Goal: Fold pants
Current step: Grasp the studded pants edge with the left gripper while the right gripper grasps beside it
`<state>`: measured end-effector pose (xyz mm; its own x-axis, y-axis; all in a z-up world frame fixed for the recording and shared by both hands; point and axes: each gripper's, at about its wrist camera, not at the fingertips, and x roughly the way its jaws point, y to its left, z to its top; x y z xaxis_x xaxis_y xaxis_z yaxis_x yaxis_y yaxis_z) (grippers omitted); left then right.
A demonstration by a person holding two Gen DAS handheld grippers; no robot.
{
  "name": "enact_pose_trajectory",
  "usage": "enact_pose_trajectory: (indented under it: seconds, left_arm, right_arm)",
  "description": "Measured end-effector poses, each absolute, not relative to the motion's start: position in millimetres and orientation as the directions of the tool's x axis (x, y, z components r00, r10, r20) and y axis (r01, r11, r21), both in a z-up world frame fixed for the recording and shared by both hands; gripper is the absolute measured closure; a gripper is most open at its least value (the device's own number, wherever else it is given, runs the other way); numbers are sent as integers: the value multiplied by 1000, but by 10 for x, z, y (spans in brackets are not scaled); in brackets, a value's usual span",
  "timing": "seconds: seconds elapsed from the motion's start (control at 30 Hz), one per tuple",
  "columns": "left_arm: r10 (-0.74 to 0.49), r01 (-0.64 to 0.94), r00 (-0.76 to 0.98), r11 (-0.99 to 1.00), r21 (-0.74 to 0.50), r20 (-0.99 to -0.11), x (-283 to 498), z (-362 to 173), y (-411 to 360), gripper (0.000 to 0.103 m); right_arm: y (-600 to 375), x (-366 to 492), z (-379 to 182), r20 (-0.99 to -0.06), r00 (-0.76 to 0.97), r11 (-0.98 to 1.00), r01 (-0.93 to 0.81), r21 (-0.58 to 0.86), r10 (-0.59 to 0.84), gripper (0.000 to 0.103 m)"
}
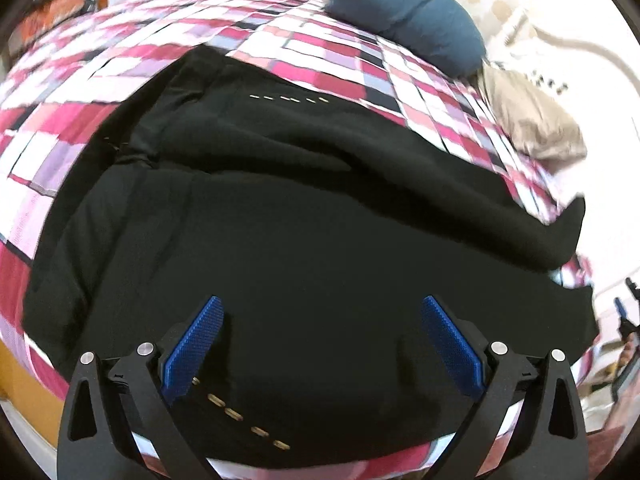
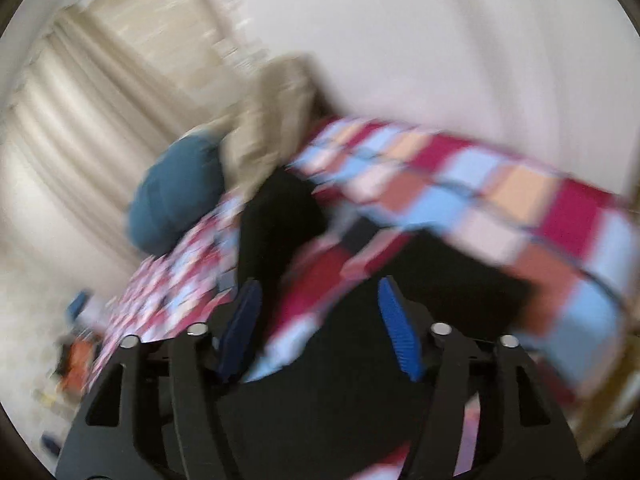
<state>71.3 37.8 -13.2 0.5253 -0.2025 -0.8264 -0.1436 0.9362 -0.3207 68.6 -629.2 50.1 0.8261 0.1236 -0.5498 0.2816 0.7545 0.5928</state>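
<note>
Black pants (image 1: pixel 300 220) spread on checkered bedspread (image 1: pixel 100 80); left gripper (image 1: pixel 320 308) spread wide above, right gripper (image 2: pixel 320 292) tilted, unclenched, blurred.

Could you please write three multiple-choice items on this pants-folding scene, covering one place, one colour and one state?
1. Where do the black pants lie?
A. on the checked bedspread
B. on a chair
C. on the floor

2. What colour is the pillow beyond the pants?
A. yellow
B. dark blue
C. green

3. How is the left gripper?
A. shut on cloth
B. out of view
C. open

Answers: 1 A, checks surround the cloth; 2 B, it shows dark blue at the far end; 3 C, the blue fingers stand wide apart.
</note>
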Motion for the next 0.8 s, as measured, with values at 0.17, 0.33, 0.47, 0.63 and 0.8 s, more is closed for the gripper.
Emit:
enact_pose_trajectory:
  seconds: [0.17, 0.33, 0.47, 0.63, 0.8]
  left_arm:
    - [-190, -109, 539, 950, -292, -820, 1015, -94, 864, 4]
    - [-208, -82, 548, 951, -299, -810, 1486, -135, 1404, 4]
    - [-310, -70, 528, 912, -404, -791, 1909, -218, 1842, 4]
    - [-365, -10, 499, 904, -426, -786, 2325, -228, 2104, 4]
    - [-405, 29, 468, 895, -445, -785, 2659, -294, 2252, 4]
  right_arm:
    - [-5573, 1492, 625, -601, 749, 860, 85, 504, 278, 39]
    - [-4636, 2362, 495, -698, 543, 877, -181, 444, 466, 39]
    - [-3988, 2971, 262, -731, 400, 832, -300, 466, 553, 39]
    - [-3431, 3441, -78, -744, 242, 770, -353, 531, 623, 39]
    - [-2994, 3567, -297, -795, 139, 755, -445, 482, 590, 39]
